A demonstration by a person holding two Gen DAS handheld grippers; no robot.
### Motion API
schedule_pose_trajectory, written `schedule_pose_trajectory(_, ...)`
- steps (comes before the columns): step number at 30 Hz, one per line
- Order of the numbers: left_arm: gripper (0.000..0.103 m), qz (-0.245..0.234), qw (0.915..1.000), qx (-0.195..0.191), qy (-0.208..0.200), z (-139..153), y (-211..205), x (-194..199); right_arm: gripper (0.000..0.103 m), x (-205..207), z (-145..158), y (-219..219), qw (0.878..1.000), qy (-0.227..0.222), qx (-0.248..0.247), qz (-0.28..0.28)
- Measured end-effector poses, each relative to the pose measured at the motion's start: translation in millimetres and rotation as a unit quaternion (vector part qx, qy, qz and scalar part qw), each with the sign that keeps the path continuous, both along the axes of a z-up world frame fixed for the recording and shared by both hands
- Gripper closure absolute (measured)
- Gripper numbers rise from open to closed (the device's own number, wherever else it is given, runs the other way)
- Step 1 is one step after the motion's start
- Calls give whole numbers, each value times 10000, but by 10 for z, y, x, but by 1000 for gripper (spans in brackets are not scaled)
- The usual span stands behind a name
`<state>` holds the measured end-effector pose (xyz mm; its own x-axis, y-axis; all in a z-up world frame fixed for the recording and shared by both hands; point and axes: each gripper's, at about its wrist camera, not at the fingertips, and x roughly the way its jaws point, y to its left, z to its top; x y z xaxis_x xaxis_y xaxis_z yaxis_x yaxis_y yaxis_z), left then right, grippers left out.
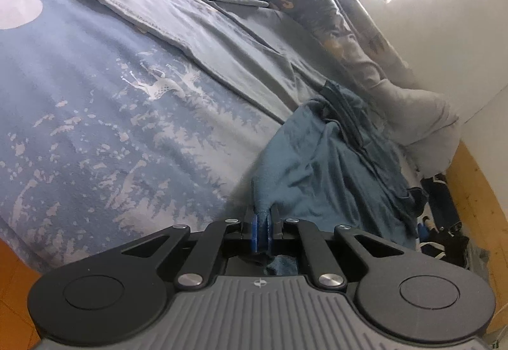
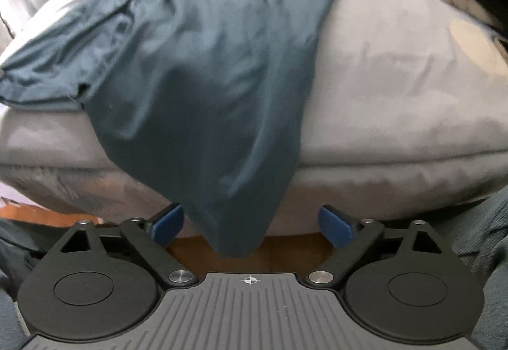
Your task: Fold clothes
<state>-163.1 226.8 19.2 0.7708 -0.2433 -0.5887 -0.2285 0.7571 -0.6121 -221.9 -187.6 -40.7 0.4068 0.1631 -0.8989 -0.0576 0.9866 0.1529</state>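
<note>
Clearly, in the left wrist view the left gripper point(image 1: 262, 231) is closed on a corner of the teal garment point(image 1: 320, 166) lying on the bed point(image 1: 95, 134), while in the right wrist view the right gripper point(image 2: 252, 227) stands open around the garment's hanging tip.
</note>
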Motion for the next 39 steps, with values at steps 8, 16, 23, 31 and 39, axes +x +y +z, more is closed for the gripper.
schedule_pose_trajectory(8,94,73,9998,-156,-57,-3,17,24,59,104,-135,-34,9995,273,91,-132)
schedule_pose_trajectory(16,94,418,9959,-708,-381,-23,165,-107,89,-93,254,-39,9984,-249,434,260)
schedule_pose_trajectory(23,94,619,9912,-863,-795,33,210,-219,94,-154,796,-378,9911,-968,876,252)
schedule_pose_trajectory(31,94,517,9899,-705,-1112,227,-18,-365,94,-100,1287,-885,9804,-1630,1103,-26)
schedule_pose_trajectory(39,94,589,9834,-1065,-1346,313,-4,-613,94,-243,1366,-973,9796,-1700,1038,275)
